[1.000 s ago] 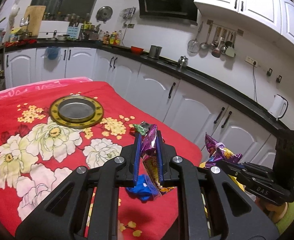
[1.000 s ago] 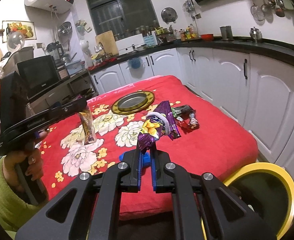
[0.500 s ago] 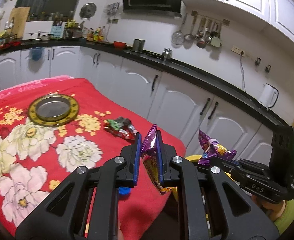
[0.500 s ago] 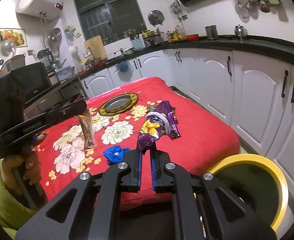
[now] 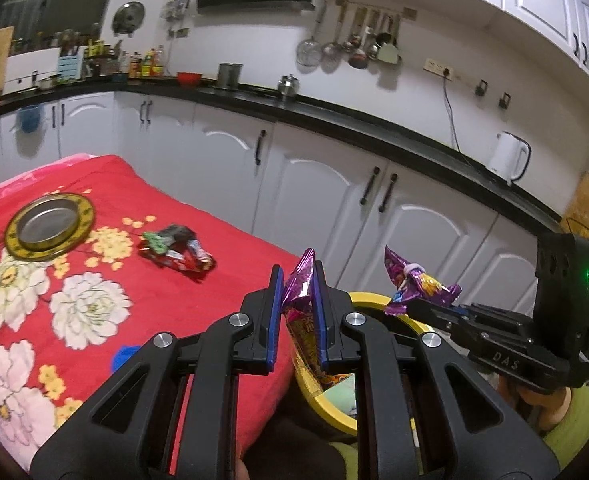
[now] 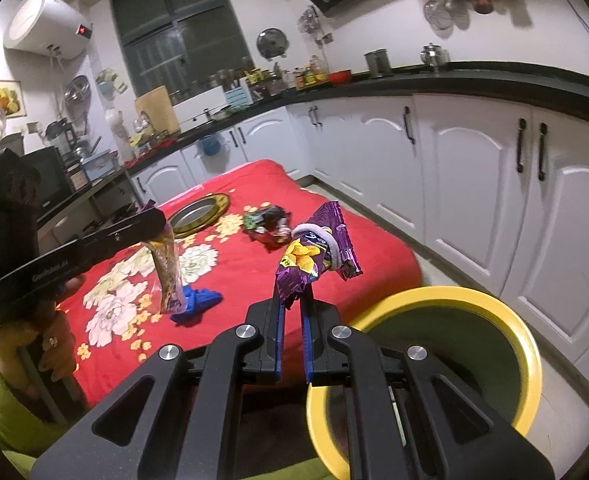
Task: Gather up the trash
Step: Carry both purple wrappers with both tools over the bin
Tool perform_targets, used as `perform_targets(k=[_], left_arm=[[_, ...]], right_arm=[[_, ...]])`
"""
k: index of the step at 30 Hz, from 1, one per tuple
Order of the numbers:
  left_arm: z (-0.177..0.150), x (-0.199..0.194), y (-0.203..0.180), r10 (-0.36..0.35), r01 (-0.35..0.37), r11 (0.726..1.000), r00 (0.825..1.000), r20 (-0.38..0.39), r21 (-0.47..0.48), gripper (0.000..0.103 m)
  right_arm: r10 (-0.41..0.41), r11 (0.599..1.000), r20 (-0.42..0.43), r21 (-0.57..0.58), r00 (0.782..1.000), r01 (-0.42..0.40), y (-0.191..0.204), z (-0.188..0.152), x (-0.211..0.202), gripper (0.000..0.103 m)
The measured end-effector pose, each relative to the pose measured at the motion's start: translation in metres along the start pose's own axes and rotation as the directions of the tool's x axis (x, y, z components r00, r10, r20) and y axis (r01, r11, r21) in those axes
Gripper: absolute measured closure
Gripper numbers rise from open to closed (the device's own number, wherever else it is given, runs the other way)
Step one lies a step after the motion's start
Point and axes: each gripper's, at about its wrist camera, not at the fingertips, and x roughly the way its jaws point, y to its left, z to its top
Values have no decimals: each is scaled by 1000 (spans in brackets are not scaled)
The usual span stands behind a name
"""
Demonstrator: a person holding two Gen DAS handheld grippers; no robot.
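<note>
Purple snack wrapper (image 6: 314, 256) pinched in right gripper (image 6: 292, 312), jaws clamped narrow on its lower end. Second wrapper (image 5: 300, 292) clamped in left gripper (image 5: 298, 280). Both swung off the red tablecloth (image 5: 134, 300) over the last second; yellow-rimmed bin (image 6: 454, 300) now just right of and below right gripper. Probably release next. More wrappers (image 6: 268, 226) left on cloth ahead.

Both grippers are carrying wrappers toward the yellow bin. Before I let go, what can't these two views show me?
- Yellow bin: in the right wrist view the gripper frame hides its near part and the inside is too dark to read; the left wrist view shows only a slice of rim.
- Purple snack bag: its lower end is hidden between the right gripper's fingers.
- Long wrapper: print too small to read.
- Wrapper pile on the table: pieces too small to count.
</note>
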Motion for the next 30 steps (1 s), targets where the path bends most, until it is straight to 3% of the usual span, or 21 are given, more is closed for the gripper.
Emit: perform_targets(k=[12, 30], left_arm=[[-7, 27, -33, -57, 59, 997, 997, -44, 48, 94], [-26, 61, -70, -135, 148, 984, 984, -118, 101, 94]], right_arm=[[-68, 996, 0, 55, 998, 68, -38, -14, -16, 96], [-101, 987, -34, 120, 994, 104, -77, -30, -21, 96]])
